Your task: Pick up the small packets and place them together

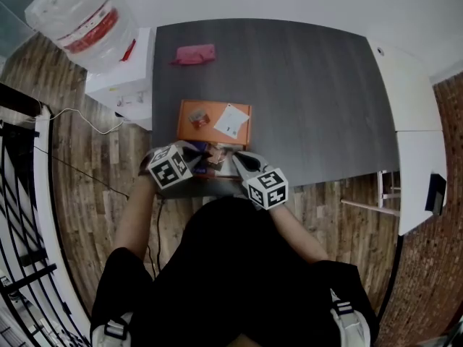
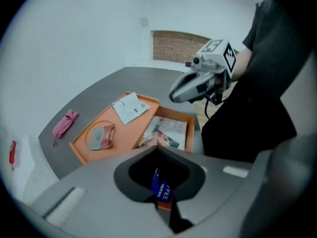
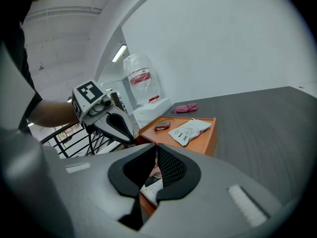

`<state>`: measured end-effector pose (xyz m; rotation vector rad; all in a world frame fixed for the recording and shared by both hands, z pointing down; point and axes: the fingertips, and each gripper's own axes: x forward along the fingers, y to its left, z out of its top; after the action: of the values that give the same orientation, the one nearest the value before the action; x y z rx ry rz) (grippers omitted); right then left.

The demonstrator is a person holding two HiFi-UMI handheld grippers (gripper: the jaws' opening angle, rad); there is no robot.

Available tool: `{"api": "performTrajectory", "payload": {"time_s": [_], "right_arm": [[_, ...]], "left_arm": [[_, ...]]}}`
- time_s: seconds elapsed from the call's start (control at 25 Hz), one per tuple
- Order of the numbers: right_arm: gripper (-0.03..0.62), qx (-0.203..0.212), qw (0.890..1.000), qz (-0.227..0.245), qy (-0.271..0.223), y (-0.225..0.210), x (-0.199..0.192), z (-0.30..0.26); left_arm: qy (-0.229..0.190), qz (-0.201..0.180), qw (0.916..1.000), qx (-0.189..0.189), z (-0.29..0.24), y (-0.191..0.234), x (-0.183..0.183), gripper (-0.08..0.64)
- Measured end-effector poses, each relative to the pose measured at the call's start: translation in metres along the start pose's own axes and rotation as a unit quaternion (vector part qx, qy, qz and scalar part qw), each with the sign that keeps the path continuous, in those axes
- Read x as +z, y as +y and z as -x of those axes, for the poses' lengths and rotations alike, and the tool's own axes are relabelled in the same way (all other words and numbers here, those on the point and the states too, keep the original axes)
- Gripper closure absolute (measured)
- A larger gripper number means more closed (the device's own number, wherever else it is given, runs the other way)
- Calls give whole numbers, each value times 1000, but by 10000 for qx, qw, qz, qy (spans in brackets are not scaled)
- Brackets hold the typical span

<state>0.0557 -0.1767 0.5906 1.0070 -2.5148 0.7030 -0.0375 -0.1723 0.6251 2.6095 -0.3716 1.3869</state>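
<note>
The left gripper [image 2: 159, 148] clenches a blue packet [image 2: 162, 192] in its fingers [image 2: 106, 175] at the orange tray's [image 2: 84, 152] near end; the right gripper [image 3: 154, 151], just right of it, has its fingers [image 3: 173, 170] pressed together.

Office or lab-type room, not a home: water dispenser [image 1: 123, 78] with big bottle [image 1: 79, 16] at 10 o'clock of the dark grey table [image 1: 311, 100], white side desk [image 1: 416, 121] at 3 o'clock. Wood-plank floor [image 1: 79, 194], black railing [image 1: 22, 215] at 8 o'clock, brick wall [image 2: 173, 46], plain white walls [image 3: 223, 43], ceiling strip light [image 3: 118, 53].
</note>
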Motion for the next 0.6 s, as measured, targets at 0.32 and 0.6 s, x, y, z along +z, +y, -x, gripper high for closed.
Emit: {"api": "performTrajectory", "payload": {"time_s": [0.32,0.6], "right_arm": [[577,44,10000,63,13,8,1,-5],[577,-98,9999,36,-19,2,1,-1]], "left_arm": [[-1761,1529,9723,-138,46,21,23,560],[-2614,1973,9447,190,52,48,55,560]]}}
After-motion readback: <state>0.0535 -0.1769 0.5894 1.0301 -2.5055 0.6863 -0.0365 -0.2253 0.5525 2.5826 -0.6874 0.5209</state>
